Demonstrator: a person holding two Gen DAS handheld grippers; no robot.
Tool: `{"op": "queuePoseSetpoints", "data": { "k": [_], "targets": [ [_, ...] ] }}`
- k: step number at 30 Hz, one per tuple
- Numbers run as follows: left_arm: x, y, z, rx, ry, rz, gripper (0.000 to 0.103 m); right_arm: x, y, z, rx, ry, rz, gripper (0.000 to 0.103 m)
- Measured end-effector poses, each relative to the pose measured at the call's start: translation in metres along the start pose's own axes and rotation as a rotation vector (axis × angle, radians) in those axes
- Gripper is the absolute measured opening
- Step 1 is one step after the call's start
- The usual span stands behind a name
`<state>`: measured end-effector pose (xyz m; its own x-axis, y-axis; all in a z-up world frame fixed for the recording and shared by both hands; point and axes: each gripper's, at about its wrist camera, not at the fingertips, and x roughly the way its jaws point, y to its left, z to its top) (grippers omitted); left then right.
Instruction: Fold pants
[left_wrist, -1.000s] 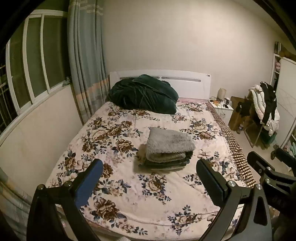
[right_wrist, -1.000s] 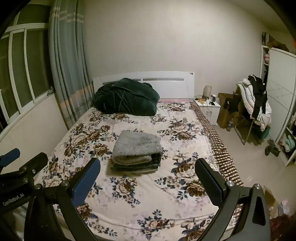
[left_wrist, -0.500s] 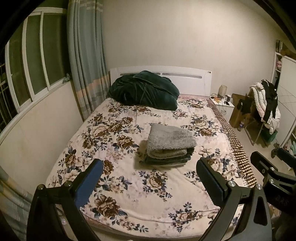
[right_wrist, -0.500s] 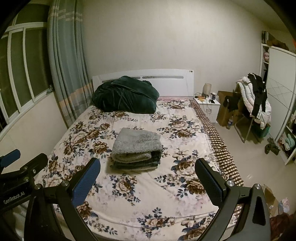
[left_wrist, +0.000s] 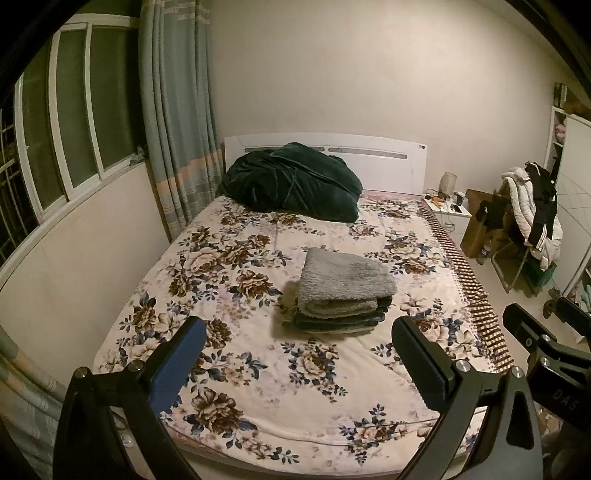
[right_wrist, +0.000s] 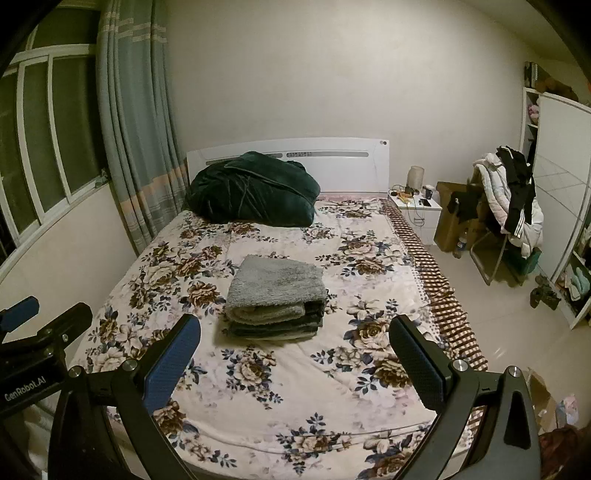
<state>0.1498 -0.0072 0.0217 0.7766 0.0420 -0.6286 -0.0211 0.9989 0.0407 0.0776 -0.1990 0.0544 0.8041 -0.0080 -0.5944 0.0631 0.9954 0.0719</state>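
A folded stack of grey fleecy pants over darker folded garments (left_wrist: 341, 291) lies in the middle of the flowered bed (left_wrist: 236, 373); it also shows in the right wrist view (right_wrist: 275, 297). My left gripper (left_wrist: 299, 332) is open and empty, held back near the foot of the bed, well short of the stack. My right gripper (right_wrist: 295, 330) is open and empty too, at the same distance. Each gripper shows at the edge of the other's view.
A dark green bundled blanket (left_wrist: 291, 182) lies against the white headboard (left_wrist: 380, 155). Curtain and window are on the left (left_wrist: 173, 110). A nightstand (right_wrist: 419, 206), a box and a chair piled with clothes (right_wrist: 511, 199) stand right of the bed. A wardrobe (right_wrist: 561, 192) is far right.
Both grippers have drawn back from the bed and risen a little, so the stack looks farther away. The stack has not moved.
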Motion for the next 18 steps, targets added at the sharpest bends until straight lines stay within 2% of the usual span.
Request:
{"op": "queuePoseSetpoints", "data": {
  "k": [18],
  "targets": [
    [-0.0046, 0.0064, -0.0069, -0.008, -0.007, 0.006, 0.103, 0.0014, -0.0020, -0.0020, -0.002, 0.001, 0.003, 0.103]
  ]
}}
